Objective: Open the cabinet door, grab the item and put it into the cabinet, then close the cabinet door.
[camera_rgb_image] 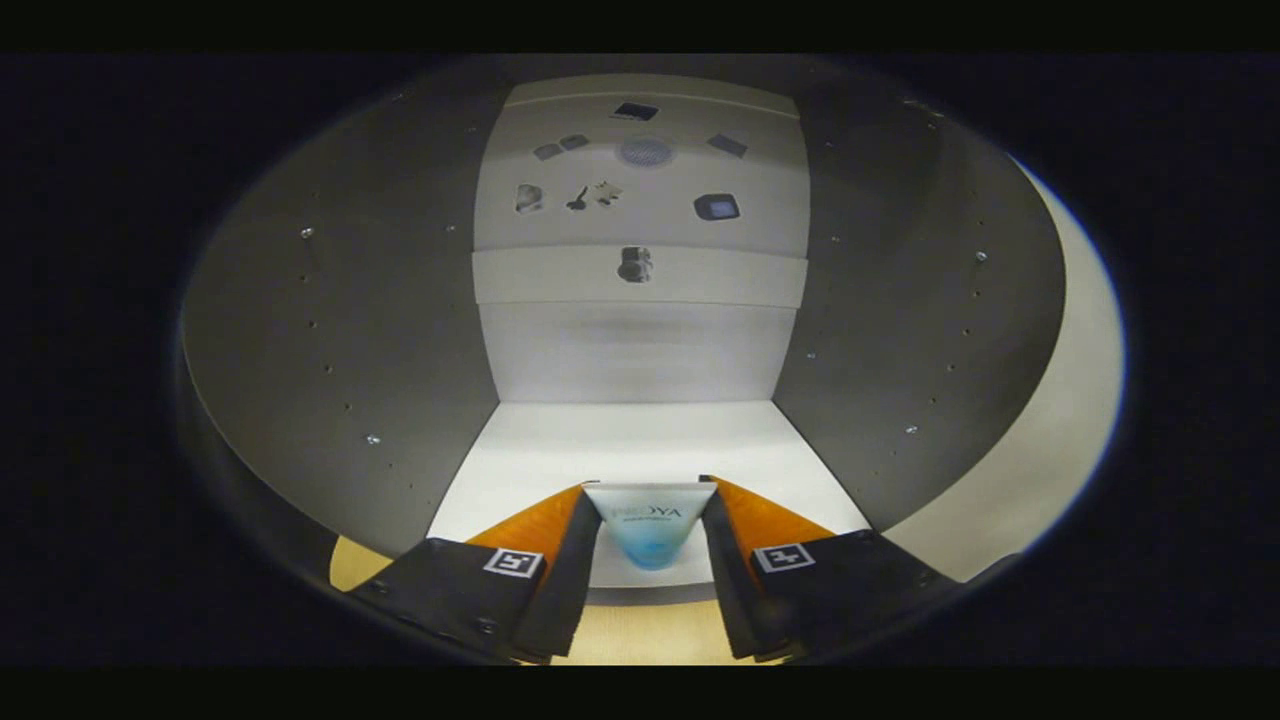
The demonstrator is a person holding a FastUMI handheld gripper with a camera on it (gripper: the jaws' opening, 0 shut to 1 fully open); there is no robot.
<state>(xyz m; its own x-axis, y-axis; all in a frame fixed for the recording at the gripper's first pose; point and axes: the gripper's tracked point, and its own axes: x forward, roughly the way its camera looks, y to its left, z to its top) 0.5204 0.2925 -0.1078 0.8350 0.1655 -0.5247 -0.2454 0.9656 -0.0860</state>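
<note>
A white tube with a blue lower end sits pinched between my two fingers, its flat crimped end pointing forward. My gripper is shut on it. The tube hangs at the mouth of the open cabinet, above the front of the white cabinet floor. The cabinet's grey side walls stand left and right of the fingers, and its white back wall lies beyond them. Past the right wall shows a pale curved panel; whether it is the open door I cannot tell.
High on the cabinet's back panel are several small dark fittings and a ledge with a bracket. Small shelf-pin holes dot both side walls. Below the fingers lies a light wooden surface.
</note>
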